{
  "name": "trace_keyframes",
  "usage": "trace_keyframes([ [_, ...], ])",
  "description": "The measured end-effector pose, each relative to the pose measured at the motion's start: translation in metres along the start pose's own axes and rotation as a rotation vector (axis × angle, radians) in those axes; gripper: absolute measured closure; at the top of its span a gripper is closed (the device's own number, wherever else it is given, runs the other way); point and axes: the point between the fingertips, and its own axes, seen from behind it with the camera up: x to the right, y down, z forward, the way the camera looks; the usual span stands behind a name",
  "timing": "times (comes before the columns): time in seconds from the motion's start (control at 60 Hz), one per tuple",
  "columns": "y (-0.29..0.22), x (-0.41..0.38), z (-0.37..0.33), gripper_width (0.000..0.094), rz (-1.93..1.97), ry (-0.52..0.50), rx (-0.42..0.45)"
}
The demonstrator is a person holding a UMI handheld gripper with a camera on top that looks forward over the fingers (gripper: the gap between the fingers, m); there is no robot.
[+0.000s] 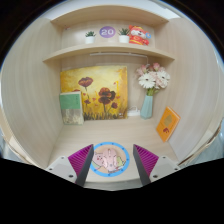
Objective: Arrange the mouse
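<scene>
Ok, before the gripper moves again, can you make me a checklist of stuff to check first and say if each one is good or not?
1. Fingers open: ok. The gripper has a wide gap between its two pink pads.
2. Nothing held: ok. No thing is pressed between the fingers.
3. Mouse in sight: not ok. No mouse shows anywhere on the desk.
4. Round mat found: ok. It lies flat on the desk, between the fingers.
5. Things to avoid ahead: ok. The flower vase and orange card stand beyond the fingers, well apart from them.
6. Shelf items out of the way: ok. They sit high above the desk.
</scene>
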Motion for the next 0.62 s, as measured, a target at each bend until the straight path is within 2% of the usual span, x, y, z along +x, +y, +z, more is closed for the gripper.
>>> trace_keyframes([
  [0.617,0.069,0.050,-0.097,0.0148,0.000,-0.037,-0.015],
])
